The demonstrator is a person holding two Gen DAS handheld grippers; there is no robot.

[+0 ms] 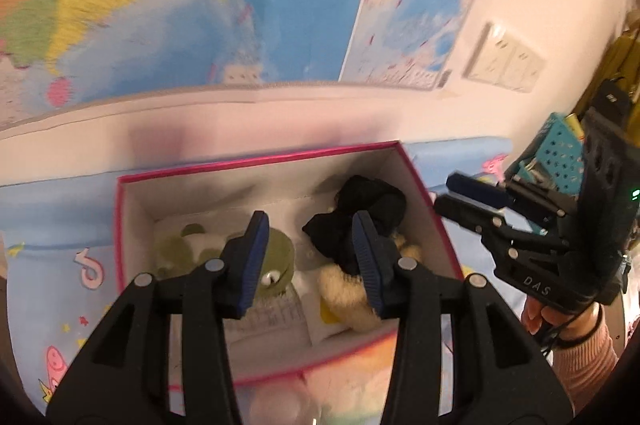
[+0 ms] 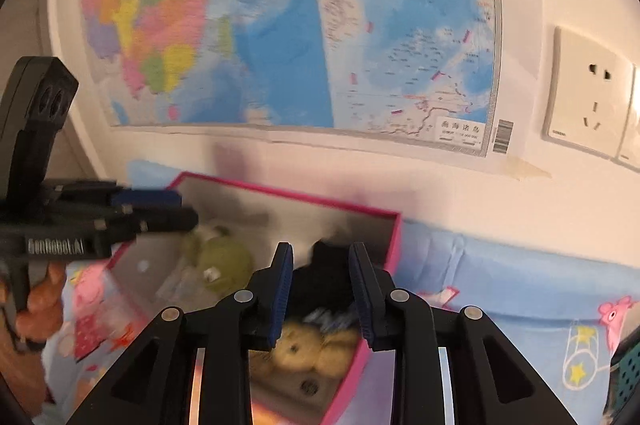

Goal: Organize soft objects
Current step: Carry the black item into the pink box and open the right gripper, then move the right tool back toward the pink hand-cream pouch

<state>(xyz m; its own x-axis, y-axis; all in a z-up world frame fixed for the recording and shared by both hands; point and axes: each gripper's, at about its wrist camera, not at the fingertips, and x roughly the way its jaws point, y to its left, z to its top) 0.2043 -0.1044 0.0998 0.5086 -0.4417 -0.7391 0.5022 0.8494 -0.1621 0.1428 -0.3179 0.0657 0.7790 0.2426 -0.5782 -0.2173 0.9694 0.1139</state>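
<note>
Above the pink-rimmed box [image 1: 256,161], the left gripper [image 1: 308,261] hangs with its jaws apart and nothing between the pads; the right gripper [image 2: 320,299] hovers beside it over the same box, jaws likewise apart and empty; below them, inside the box, lie a green plush toy [image 1: 276,257], a crumpled black cloth [image 1: 360,221] and a tan teddy bear [image 2: 308,349], the cloth resting partly on the bear; the box sits on a blue cartoon-print cover [image 2: 500,289] against a wall bearing a map [image 2: 280,25] and a socket [image 2: 588,93].
</note>
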